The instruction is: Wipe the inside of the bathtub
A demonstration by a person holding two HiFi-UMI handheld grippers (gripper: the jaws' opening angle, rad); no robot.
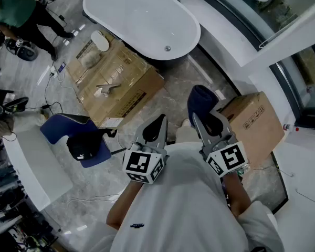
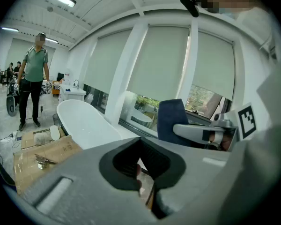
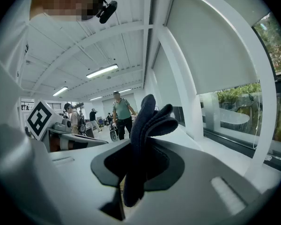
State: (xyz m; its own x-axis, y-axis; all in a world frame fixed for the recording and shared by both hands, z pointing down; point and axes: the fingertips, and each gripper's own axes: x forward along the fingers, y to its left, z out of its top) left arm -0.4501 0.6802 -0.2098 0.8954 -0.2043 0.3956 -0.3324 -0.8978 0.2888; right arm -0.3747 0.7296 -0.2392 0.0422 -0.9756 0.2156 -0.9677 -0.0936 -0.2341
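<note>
My right gripper (image 3: 147, 142) pinches a dark blue cloth (image 3: 147, 121), which stands folded above the jaws. My left gripper (image 2: 141, 144) has its jaws pressed together with nothing between them. Both are held near my chest, well apart from the white bathtub (image 1: 142, 20) ahead, where a small drain (image 1: 167, 48) shows in the bottom. A wide cardboard box (image 1: 121, 77) lies just beside the tub, with a white oval thing (image 1: 100, 41) and a small metal piece (image 1: 107, 88) on top; the dark print on its side is too small to read. To my right a smaller box (image 1: 260, 127) bears handling symbols. To my left a black cap (image 1: 84, 146) with a white logo lies on a blue chair (image 1: 60, 127).
</note>
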